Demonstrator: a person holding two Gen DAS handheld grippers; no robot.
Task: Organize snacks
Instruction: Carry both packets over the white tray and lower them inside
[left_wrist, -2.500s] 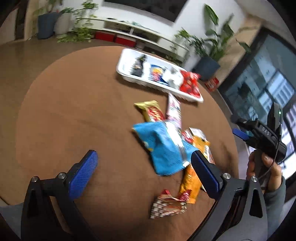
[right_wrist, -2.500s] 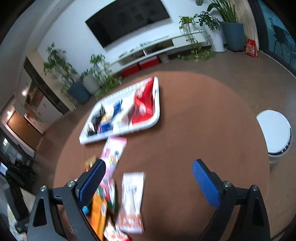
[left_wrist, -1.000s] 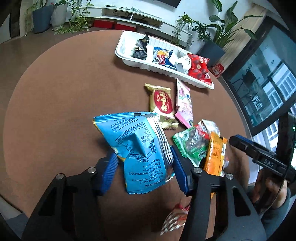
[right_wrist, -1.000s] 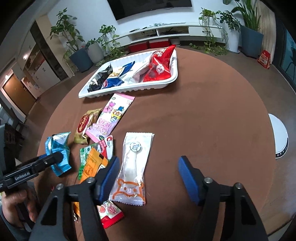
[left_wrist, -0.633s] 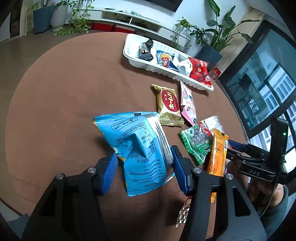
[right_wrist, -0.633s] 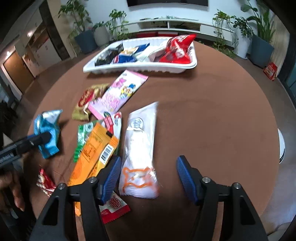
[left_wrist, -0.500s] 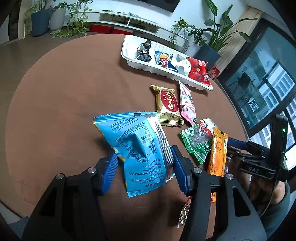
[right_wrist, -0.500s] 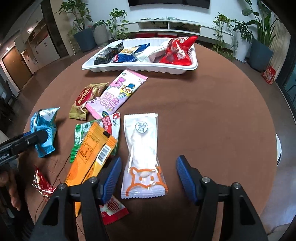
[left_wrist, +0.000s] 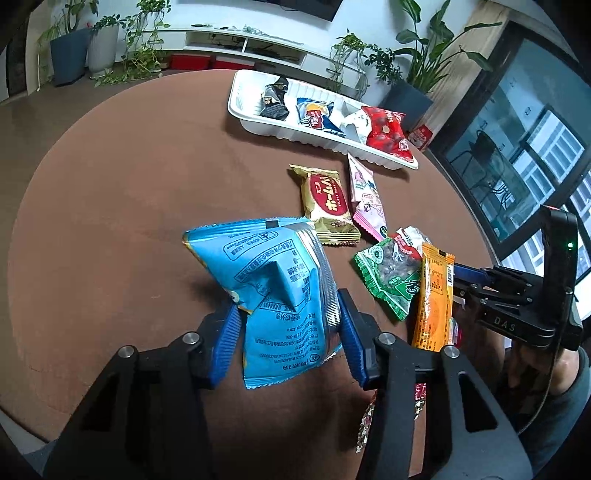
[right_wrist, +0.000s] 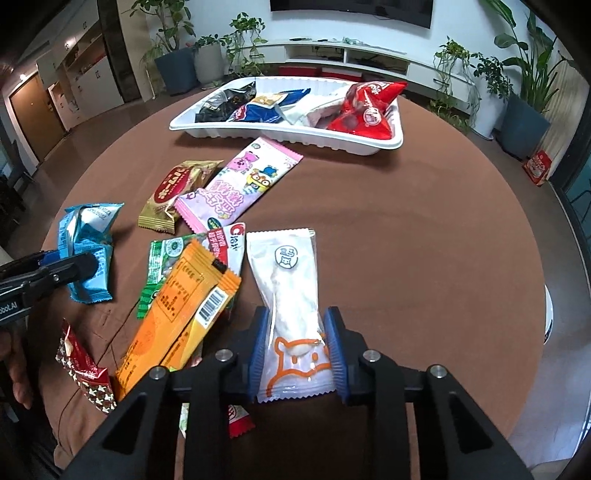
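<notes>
Covering most of both views: round brown table (right_wrist: 424, 240), with white tray (right_wrist: 373, 146) at far side, already holding black packet (right_wrist: 221, 105), dark blue packet (right_wrist: 266, 107), white packet (right_wrist: 306, 105) and red bag (right_wrist: 364, 110).

Lying loose on table between tray and grippers: pink wrapper (right_wrist: 240, 182) with cartoon figures, gold and red biscuit pack (right_wrist: 175, 188) touching its left edge, green packet (right_wrist: 160, 266) partly under orange packet (right_wrist: 181, 310), and small red star-pattern candy (right_wrist: 83, 373) near front edge.

Gripping blue bag (left_wrist: 273, 291): left gripper (left_wrist: 288, 328), both blue pads pressed into crumpled lower part of bag. Bag seems lifted a little over table, shadow under it; contact with table cannot be told.

Pinching white packet with orange cat drawing (right_wrist: 291, 314): right gripper (right_wrist: 297, 350), pads closed on both long edges near lower end. Packet lying along table, just right of orange packet, well apart from tray.

Seen in left view at right edge: right gripper body, black, with small green light.
</notes>
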